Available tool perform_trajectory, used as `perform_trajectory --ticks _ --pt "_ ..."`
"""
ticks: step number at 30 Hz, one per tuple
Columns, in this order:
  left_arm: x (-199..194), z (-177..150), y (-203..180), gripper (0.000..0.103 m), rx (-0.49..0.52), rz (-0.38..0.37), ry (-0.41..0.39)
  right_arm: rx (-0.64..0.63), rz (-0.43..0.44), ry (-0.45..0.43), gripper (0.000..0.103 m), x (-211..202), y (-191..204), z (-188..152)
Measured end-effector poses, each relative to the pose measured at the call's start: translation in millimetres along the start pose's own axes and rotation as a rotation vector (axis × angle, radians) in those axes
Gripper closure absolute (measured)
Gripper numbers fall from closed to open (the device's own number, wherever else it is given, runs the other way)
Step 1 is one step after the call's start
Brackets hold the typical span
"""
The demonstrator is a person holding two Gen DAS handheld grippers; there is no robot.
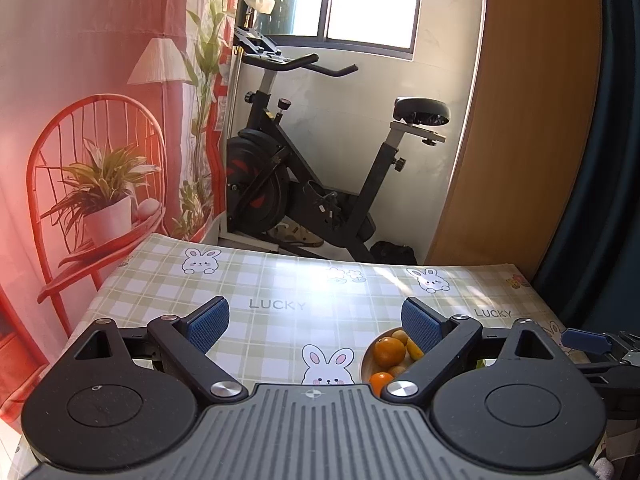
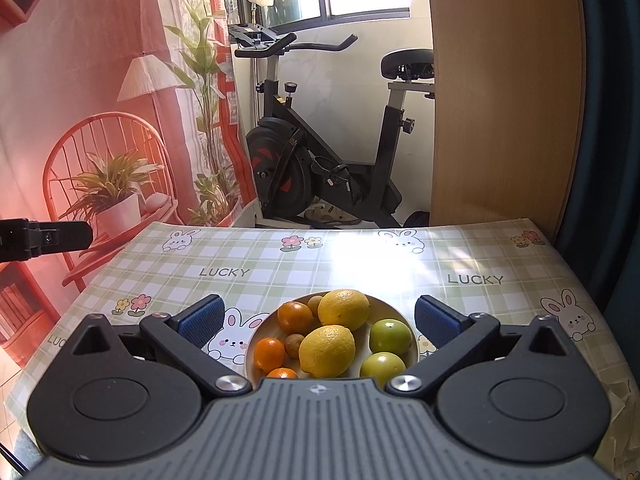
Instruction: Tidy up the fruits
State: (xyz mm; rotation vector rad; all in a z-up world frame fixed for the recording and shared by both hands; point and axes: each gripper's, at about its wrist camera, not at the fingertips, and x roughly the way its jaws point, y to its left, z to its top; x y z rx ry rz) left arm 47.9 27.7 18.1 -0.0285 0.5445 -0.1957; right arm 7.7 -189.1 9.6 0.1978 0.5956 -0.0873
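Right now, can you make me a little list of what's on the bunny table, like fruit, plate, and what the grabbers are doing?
table cover: green checked tablecloth with bunnies and the word LUCKY
plate: one round pale plate, sitting on the cloth
lemons: two, and, in the middle
oranges: three small ones on the left side, such as
green fruits: two on the right, and
small brown fruits: two, and
left gripper: jaws open, empty
right gripper: jaws open, over the plate, holding nothing
behind table: exercise bike
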Motion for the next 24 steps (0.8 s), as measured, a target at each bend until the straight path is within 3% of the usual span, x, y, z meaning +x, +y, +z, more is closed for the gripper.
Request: perform_trajectory --ticks 24 --pt "7.1 -0.6 1.2 0.008 -0.008 0.005 0.027 -0.016 0.002 0.001 0.0 1.1 4.3 -3.8"
